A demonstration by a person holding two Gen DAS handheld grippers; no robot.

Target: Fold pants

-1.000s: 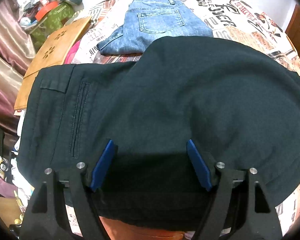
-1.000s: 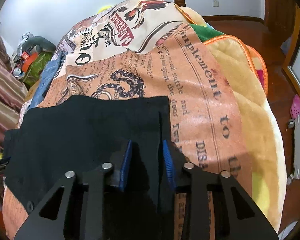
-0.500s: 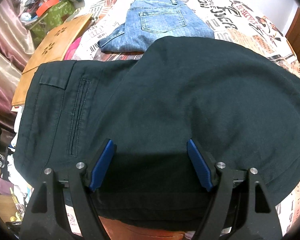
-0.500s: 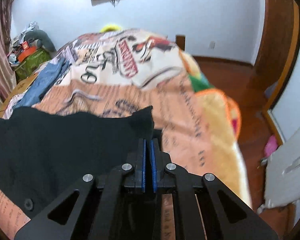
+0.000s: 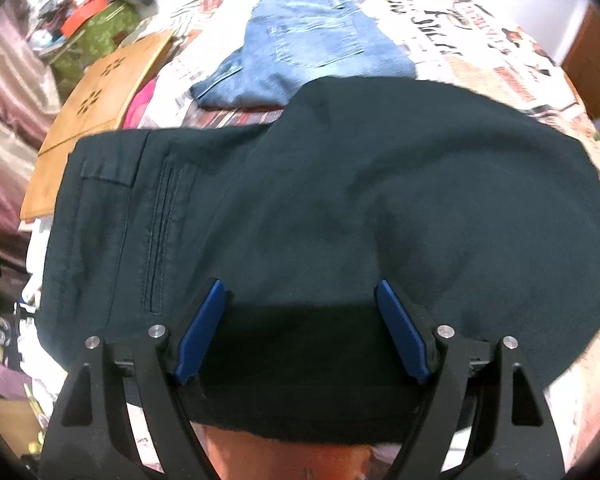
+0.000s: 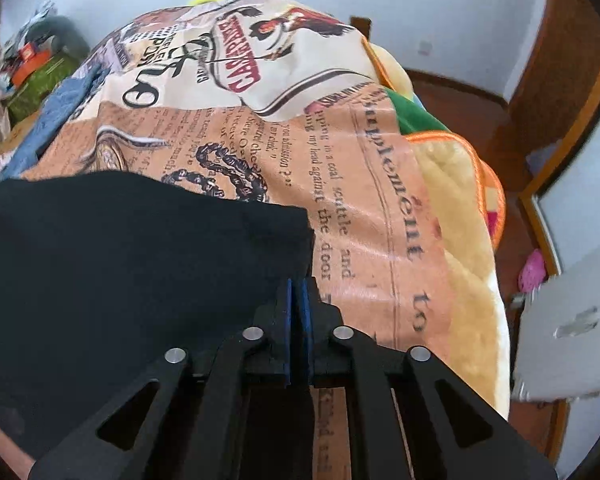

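Crosswise over the bed (image 6: pixel 380 208) lie the dark pants (image 5: pixel 340 208), spread on a bedspread printed like old newspaper. Their long axis runs left to right in the left wrist view: the waistband, with a belt loop and a slit back pocket, sits at the left end toward the curtains, and the legs stretch away to the right.

Over the near edge of the pants sits the left claw (image 5: pixel 300 324), its blue pads (image 5: pixel 198 332) spread wide with the cloth between them; it grips nothing. Whether its tips touch the fabric I cannot tell.

At the other end, the right claw (image 6: pixel 298 320) has its blue pads pressed together on the corner of the pants (image 6: pixel 140 272), at the leg end. From that pinched corner the cloth falls away to the left, and its far edge runs across the bedspread.

Beyond the dark pants, farther up the bed, lies a pair of blue jeans (image 5: pixel 304 52), back pocket up, just beside the dark pair's far edge. A flat wooden board (image 5: pixel 96 116) rests at the left side of the bed. To the right of the bed, a yellow blanket (image 6: pixel 456 216) with an orange border hangs over the edge above a wooden floor (image 6: pixel 460 100).
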